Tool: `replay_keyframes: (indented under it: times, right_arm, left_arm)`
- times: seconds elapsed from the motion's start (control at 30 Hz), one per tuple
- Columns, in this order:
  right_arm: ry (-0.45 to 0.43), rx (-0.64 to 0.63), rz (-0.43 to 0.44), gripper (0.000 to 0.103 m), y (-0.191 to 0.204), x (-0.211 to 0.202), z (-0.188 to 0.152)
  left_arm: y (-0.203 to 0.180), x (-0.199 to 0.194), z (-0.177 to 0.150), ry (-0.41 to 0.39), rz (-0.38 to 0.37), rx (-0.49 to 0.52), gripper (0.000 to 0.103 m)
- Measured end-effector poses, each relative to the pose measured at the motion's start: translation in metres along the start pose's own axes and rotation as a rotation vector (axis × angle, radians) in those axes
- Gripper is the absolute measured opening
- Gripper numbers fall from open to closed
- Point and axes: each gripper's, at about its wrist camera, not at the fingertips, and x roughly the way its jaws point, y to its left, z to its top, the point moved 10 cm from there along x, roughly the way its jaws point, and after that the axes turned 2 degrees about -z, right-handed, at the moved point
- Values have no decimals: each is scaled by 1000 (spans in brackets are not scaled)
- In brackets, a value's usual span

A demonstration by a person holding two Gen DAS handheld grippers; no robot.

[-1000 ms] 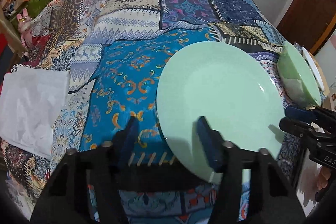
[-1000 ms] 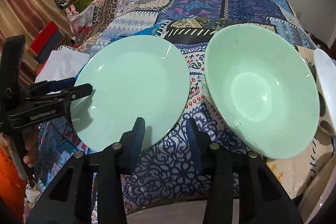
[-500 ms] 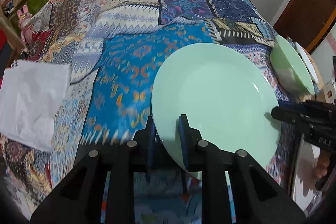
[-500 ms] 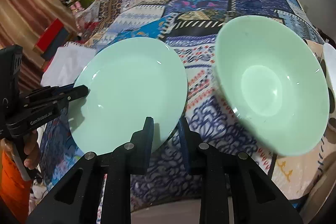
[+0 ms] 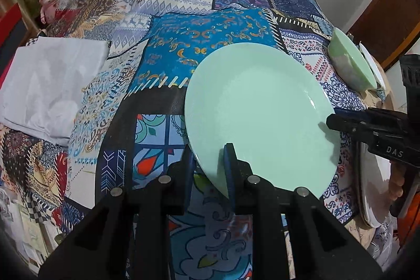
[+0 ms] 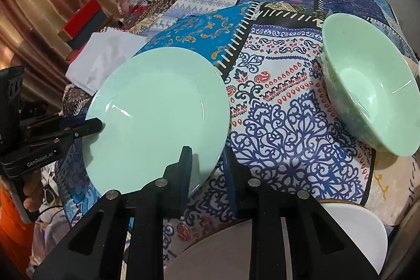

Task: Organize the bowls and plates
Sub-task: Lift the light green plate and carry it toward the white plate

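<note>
A pale green plate is held above the patchwork tablecloth. My left gripper is shut on its near-left rim. My right gripper is shut on its opposite rim, and the plate also shows in the right wrist view. Each gripper appears in the other's view, the right one and the left one, clamped on the plate edge. A pale green bowl sits tilted at the right on the cloth and also shows in the left wrist view.
A folded white cloth lies at the left of the table. A white plate sits low at the near right edge. Boxes and clutter stand beyond the table's far left. A wooden door is at the right.
Both grippers closed from open onto opposite rims of the green plate. The plate has since lifted off the cloth and come towards me.
</note>
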Motion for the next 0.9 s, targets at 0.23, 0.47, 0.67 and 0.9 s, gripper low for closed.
replay_keyframes:
  times: [0.23,0.47,0.67,0.9]
  right_arm:
    - [23,-1,-10,18,0,13,5]
    - [13,7,-11,20,1,15,6]
    - [-11,-6,-32,19,4,8,5]
    - [-57,10,-18,19,4,-12,5]
  left_arm:
    - [2,10,10,-8,-3,-5,25]
    - [1,11,12,-17,-19,2,25]
    - [-1,6,11,-22,-11,4,25]
    - [-8,-10,10,-56,-13,12,25]
